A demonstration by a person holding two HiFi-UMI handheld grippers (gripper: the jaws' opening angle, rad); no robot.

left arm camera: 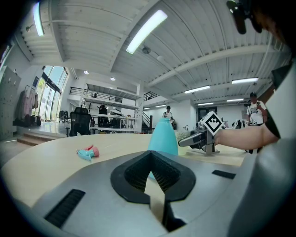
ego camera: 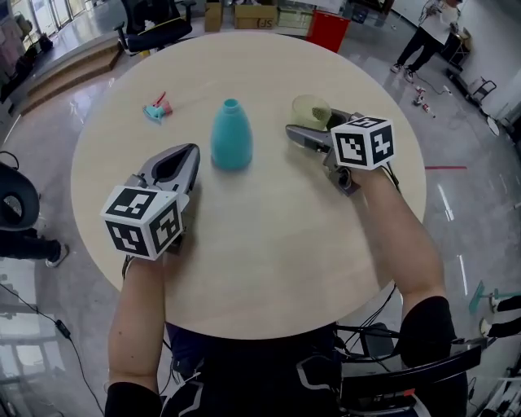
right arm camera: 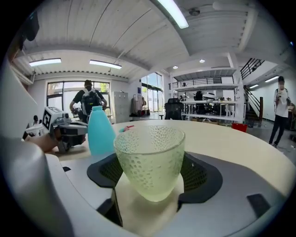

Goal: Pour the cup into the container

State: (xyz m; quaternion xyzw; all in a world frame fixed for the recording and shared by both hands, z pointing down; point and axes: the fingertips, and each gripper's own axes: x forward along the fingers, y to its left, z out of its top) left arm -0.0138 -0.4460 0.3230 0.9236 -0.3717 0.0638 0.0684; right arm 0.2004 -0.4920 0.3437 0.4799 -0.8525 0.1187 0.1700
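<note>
Tip-to-tip empty tongs (left arm camera: 150, 153), teal container (left arm camera: 163, 136) just beyond

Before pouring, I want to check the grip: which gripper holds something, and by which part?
The right gripper clasps the cup by its lower sides; the left gripper is shut on nothing.

teal bottle (ego camera: 231, 137) mid-table, sprayer head (ego camera: 158, 108) far left, near tabletop (ego camera: 269, 252) bare

Round pale wooden table (ego camera: 269, 269) on glossy grey floor (ego camera: 464, 122), office chair (ego camera: 155, 24) behind.
</note>
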